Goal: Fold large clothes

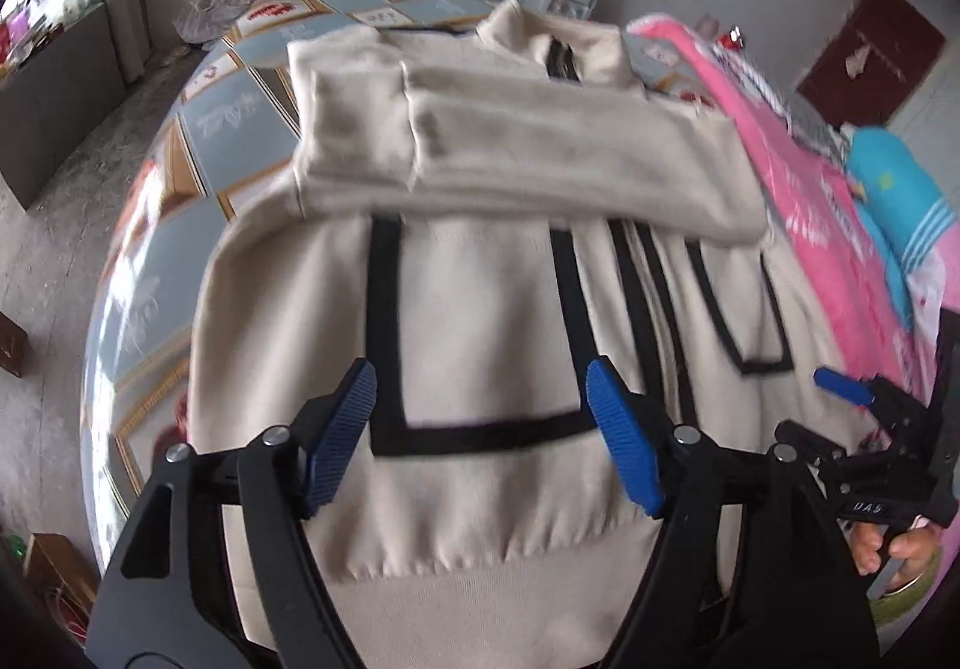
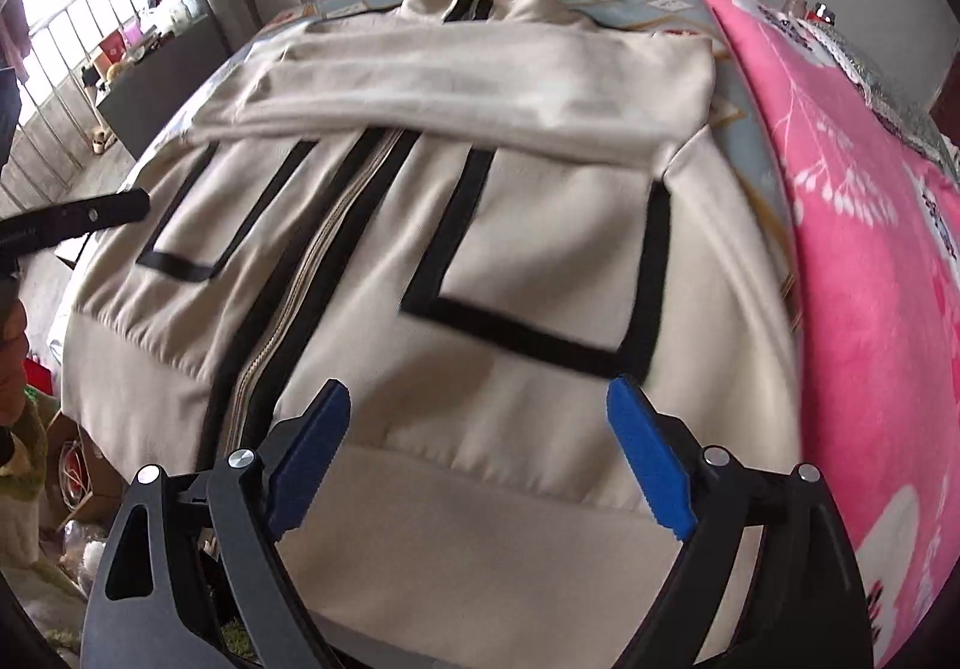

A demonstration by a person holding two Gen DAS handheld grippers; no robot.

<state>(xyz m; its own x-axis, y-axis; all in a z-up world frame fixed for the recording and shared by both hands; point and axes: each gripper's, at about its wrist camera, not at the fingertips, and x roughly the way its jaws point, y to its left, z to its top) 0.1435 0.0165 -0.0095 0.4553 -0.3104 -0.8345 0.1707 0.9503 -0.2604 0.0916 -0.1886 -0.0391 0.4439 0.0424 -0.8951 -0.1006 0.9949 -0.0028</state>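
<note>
Cream jacket [image 1: 480,309] lies flat beneath both grippers' wide, empty jaws, sleeves folded across

Left tool [image 1: 480,387] and right tool [image 2: 480,405] both angle downward, blue pads spread apart, gripping nothing.

The cream jacket [image 1: 480,309] is motion-blurred in both views, its folded sleeves [image 2: 480,81] hide the chest, and its hem runs behind each hand-held gripper's arms.
</note>
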